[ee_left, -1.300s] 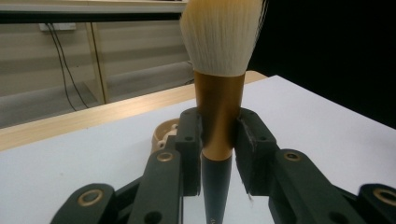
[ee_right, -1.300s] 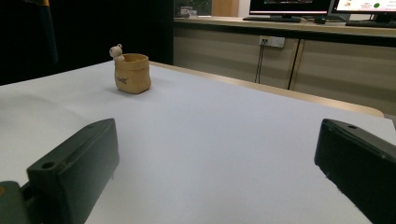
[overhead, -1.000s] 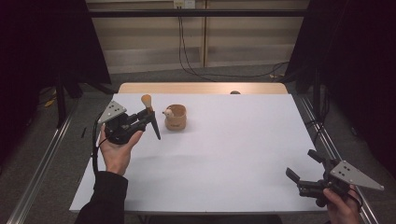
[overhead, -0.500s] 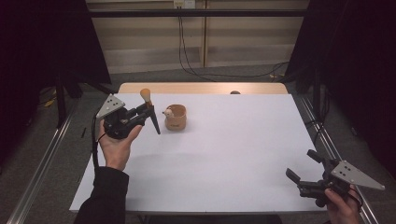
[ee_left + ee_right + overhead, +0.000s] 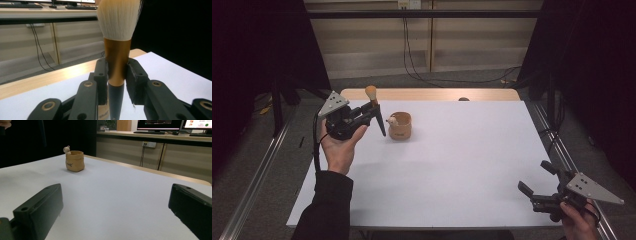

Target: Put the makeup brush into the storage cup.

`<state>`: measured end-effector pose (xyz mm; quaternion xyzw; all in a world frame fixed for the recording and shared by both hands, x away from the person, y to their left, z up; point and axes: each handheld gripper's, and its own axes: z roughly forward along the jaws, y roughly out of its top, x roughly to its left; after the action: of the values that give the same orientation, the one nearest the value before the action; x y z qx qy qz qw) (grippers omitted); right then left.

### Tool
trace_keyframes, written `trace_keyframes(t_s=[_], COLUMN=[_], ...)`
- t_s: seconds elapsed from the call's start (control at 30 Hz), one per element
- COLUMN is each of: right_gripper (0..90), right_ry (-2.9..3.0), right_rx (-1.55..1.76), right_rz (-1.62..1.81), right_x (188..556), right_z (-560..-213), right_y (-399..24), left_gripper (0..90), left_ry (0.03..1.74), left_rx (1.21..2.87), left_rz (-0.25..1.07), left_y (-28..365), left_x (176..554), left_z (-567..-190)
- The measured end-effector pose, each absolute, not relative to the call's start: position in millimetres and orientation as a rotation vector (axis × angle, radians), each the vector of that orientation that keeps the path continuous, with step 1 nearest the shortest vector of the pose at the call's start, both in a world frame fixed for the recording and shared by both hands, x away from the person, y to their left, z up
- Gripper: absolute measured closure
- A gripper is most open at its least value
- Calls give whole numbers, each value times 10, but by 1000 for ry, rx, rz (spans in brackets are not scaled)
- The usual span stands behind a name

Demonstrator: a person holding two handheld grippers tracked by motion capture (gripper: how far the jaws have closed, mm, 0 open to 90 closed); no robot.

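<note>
My left gripper (image 5: pixel 371 111) is shut on a makeup brush (image 5: pixel 374 110), held above the table's far left. The brush stands upright, pale bristles (image 5: pixel 371 92) up and dark handle tip pointing down. In the left gripper view the jaws clamp the copper ferrule (image 5: pixel 117 62) of the brush, with the bristles (image 5: pixel 117 17) above. A small tan cup (image 5: pixel 400 125) with a tiny bear figure on its rim stands on the white table just right of the brush. My right gripper (image 5: pixel 539 182) stays open at the near right corner, nothing between its jaws. The cup (image 5: pixel 74 160) lies far ahead of it.
The white table (image 5: pixel 452 160) has a wooden strip (image 5: pixel 437 94) along its far edge. Metal rails run along both sides. Cables hang down the wall behind. A small dark spot (image 5: pixel 463 99) sits at the far edge.
The left hand has lifted the brush a little and shifted it slightly left, away from the cup. The right gripper has not moved.
</note>
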<state>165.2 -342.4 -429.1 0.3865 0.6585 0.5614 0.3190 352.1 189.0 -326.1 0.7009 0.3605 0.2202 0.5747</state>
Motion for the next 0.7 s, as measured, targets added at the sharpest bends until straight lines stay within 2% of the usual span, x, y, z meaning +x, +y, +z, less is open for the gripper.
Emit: trace_keyframes(t_s=[0.23, 0.7], right_gripper=[0, 0], right_ry=[1734, 1737], right_rx=[1022, 1009], right_rz=[1475, 1468], right_x=[1654, 1650], right_z=[-4296, -4295], right_y=[-3417, -3428], left_gripper=[725, 725], left_ry=[835, 828], left_rx=[1615, 1633], left_rz=[493, 551], left_y=[1796, 1591], left_x=[3622, 3814], left_z=[-3249, -3291])
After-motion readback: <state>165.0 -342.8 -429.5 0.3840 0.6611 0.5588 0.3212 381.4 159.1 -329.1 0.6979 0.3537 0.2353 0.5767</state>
